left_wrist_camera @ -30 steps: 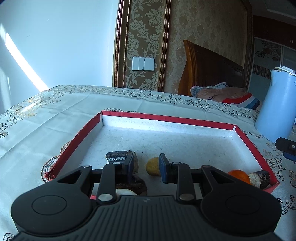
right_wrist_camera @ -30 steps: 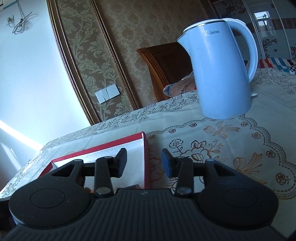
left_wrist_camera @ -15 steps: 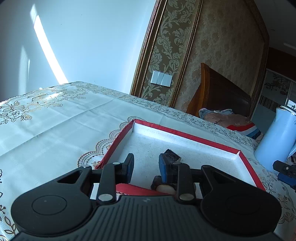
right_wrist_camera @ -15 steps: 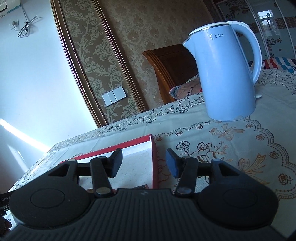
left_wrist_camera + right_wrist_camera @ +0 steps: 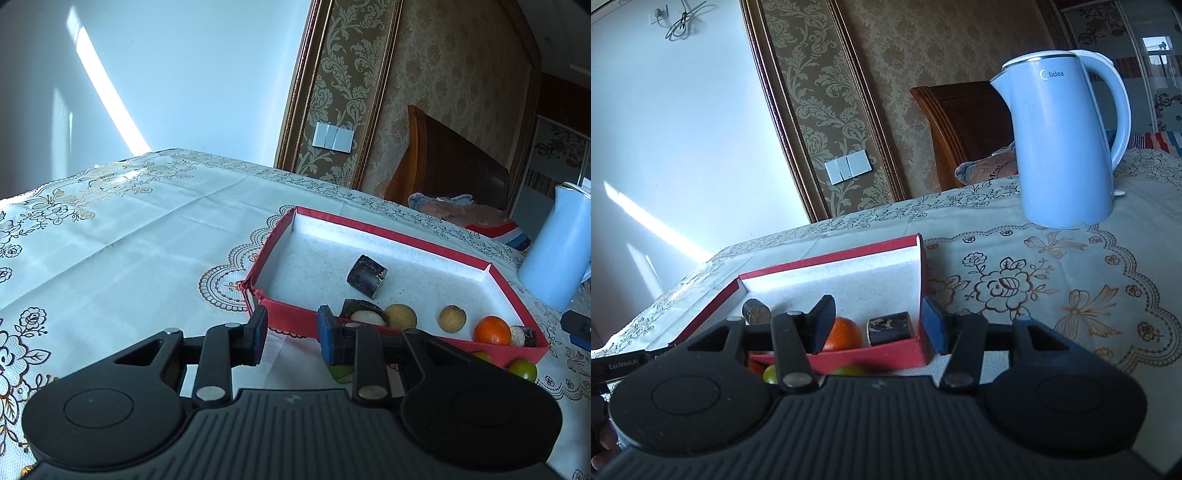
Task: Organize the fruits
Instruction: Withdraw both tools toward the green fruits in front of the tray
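A red box (image 5: 391, 230) with a white floor sits on the tablecloth. It holds a dark cylinder piece (image 5: 365, 281), a dark shell with white flesh (image 5: 364, 314), two tan round fruits (image 5: 400, 315), an orange (image 5: 491, 330) and another dark piece (image 5: 522, 336). Green fruits (image 5: 522, 369) lie on the cloth outside its near wall. My left gripper (image 5: 291, 334) hovers just before the box's near-left corner, jaws a little apart with nothing between them. My right gripper (image 5: 879, 323) stands open at the box's (image 5: 831, 280) near-right corner, the orange (image 5: 842, 334) and a dark piece (image 5: 888, 326) behind it.
A light blue kettle (image 5: 1060, 147) stands on the table to the right of the box and shows at the right edge of the left wrist view as kettle (image 5: 561, 251). A wooden headboard and bedding lie beyond the table's far edge. Patterned cloth stretches left of the box.
The left gripper has drawn back out of the box and swung left; the dark cylinder piece now lies alone on the box floor. The right gripper's jaws have widened and it has pulled back.
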### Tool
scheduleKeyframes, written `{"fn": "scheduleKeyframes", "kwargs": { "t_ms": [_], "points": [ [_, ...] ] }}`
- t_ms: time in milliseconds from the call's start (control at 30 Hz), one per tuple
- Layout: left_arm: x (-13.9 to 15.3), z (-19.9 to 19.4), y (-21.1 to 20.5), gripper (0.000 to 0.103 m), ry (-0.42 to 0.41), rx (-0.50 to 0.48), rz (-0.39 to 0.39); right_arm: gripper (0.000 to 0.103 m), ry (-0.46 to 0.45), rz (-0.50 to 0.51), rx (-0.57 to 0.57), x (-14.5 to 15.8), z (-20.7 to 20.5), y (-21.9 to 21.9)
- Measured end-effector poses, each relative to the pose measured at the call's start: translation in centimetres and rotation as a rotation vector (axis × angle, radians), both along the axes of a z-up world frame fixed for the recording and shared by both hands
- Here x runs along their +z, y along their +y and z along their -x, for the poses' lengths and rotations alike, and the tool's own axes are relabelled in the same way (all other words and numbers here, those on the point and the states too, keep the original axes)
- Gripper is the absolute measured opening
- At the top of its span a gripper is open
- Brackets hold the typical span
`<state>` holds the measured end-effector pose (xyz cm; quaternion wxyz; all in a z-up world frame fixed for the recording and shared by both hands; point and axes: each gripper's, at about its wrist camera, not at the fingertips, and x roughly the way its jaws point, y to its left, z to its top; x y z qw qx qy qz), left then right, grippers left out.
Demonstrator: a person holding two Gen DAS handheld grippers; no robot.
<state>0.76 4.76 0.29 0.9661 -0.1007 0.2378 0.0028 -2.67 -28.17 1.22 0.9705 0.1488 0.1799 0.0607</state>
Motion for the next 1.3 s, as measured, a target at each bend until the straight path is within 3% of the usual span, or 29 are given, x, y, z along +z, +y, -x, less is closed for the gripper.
{"fn": "scheduleKeyframes", "kwargs": {
  "t_ms": [333,367,467,500,767,1300],
  "points": [
    [-0.1,0.7,-0.5,0.031,-0.010,0.002,-0.027,0.050,0.034,0.047,0.006,-1.0,2.6,0.6],
    [-0.2,0.8,-0.6,0.035,-0.011,0.007,-0.032,0.050,0.037,0.058,0.009,-1.1,2.6,0.8],
    [0.0,1.2,-0.6,0.065,-0.041,0.020,-0.037,0.050,0.039,0.110,0.016,-1.0,2.6,1.6],
    [0.1,1.3,-0.7,0.069,-0.054,0.027,-0.040,0.050,0.042,0.131,0.019,-1.0,2.6,2.1],
    [0.0,1.0,-1.1,0.069,-0.041,0.014,-0.064,0.049,0.082,0.191,0.021,-1.1,1.9,3.5],
    [-0.3,0.7,-1.1,0.069,-0.016,0.047,-0.085,0.049,0.089,0.216,0.012,-1.2,1.8,4.2]
  ]
}}
